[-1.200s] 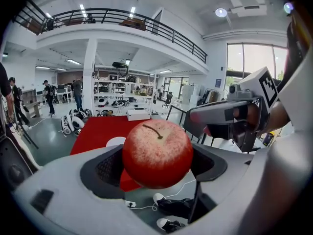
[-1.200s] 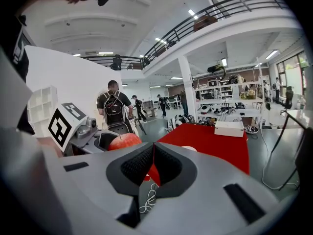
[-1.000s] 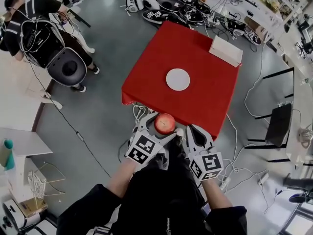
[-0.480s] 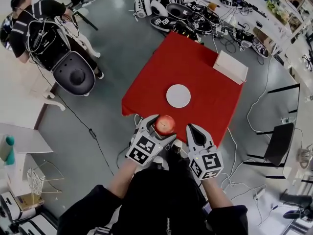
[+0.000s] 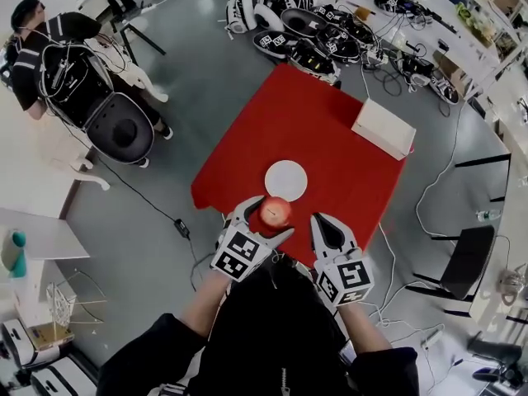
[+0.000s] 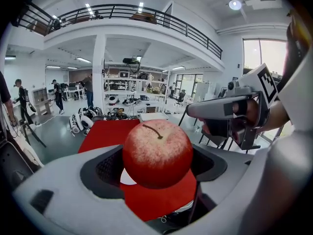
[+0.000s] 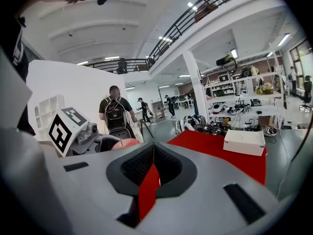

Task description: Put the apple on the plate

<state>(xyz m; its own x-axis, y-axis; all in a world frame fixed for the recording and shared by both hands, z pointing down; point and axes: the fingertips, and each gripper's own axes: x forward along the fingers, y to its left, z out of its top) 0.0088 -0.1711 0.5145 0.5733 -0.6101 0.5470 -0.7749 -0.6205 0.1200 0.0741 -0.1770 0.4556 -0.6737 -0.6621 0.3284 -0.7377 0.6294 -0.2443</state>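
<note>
While still aloft, apple [image 5: 275, 213] nearer plate [image 5: 286, 180].

Red apple [image 5: 275, 213], finely speckled, stem upward, clamped upright between the jaws of the left gripper [image 5: 270, 216], up over the near edge of the red cloth [image 5: 346, 163]. White round plate [image 5: 286, 180], bare, flat on the cloth just beyond the apple.

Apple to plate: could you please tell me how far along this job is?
Done: the apple is clamped in the left hand-held gripper. In hand: it hangs by the red table's near edge, short of the empty white plate. Left: carry it over the plate, set it down, release. The right hand-held gripper is shut and empty.
</note>
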